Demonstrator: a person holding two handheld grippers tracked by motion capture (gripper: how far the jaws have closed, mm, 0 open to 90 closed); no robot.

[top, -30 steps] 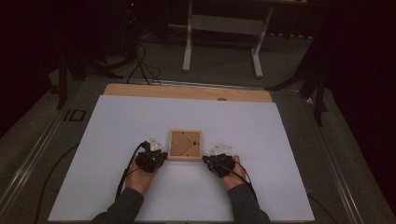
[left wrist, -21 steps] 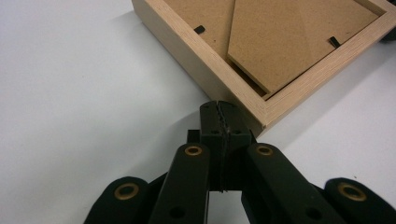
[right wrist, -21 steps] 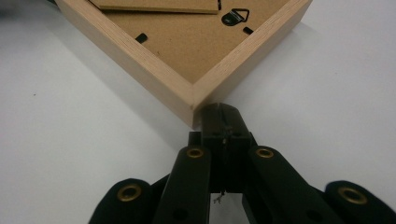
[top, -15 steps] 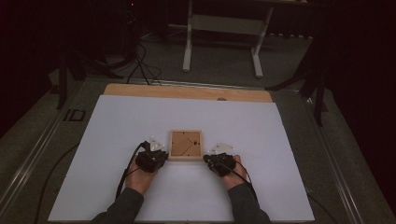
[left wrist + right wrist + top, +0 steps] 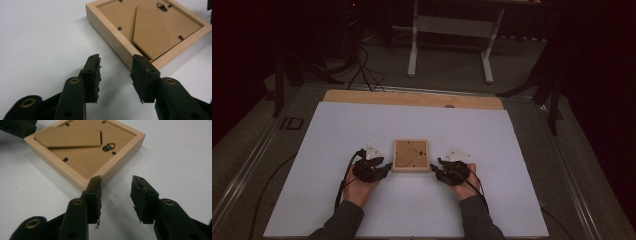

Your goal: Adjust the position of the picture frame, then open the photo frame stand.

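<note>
The picture frame [image 5: 411, 155] lies face down mid-table [image 5: 512, 200], unmoved since a second ago (square, edges parallel to the table's). The left gripper [image 5: 384, 167] and right gripper [image 5: 435, 170] flank its near corners as before, fingers apart on nothing. Bare white surface surrounds it.

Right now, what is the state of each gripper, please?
Left gripper: open, holding nothing, beside a corner of the frame.
Right gripper: open, holding nothing, at another corner of the frame.
</note>
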